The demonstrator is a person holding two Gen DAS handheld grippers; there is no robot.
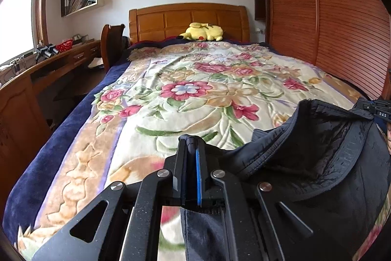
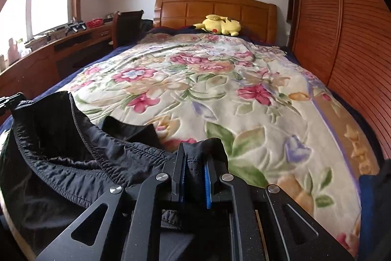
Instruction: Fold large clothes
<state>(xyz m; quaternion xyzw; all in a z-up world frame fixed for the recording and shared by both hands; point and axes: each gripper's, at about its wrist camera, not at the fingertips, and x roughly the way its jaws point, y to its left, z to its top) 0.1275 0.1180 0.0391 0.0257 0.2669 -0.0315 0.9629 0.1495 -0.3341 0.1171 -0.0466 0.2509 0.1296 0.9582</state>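
A large black garment [image 1: 317, 151] with an elastic hem hangs between both grippers above the near end of the bed. My left gripper [image 1: 190, 141] is shut on one corner of the black garment, with cloth pinched between its pads. The fabric sags to the right toward the other gripper, whose tip shows at the right edge. In the right wrist view my right gripper [image 2: 195, 148] is shut on the other corner of the black garment [image 2: 61, 151]. From there the cloth droops to the left.
The bed carries a floral blanket [image 1: 190, 89] with a dark blue border. A yellow plush toy [image 1: 202, 32] lies by the wooden headboard [image 1: 188, 18]. A wooden desk [image 1: 36, 72] and chair stand on the left, a slatted wardrobe [image 1: 330, 16] on the right.
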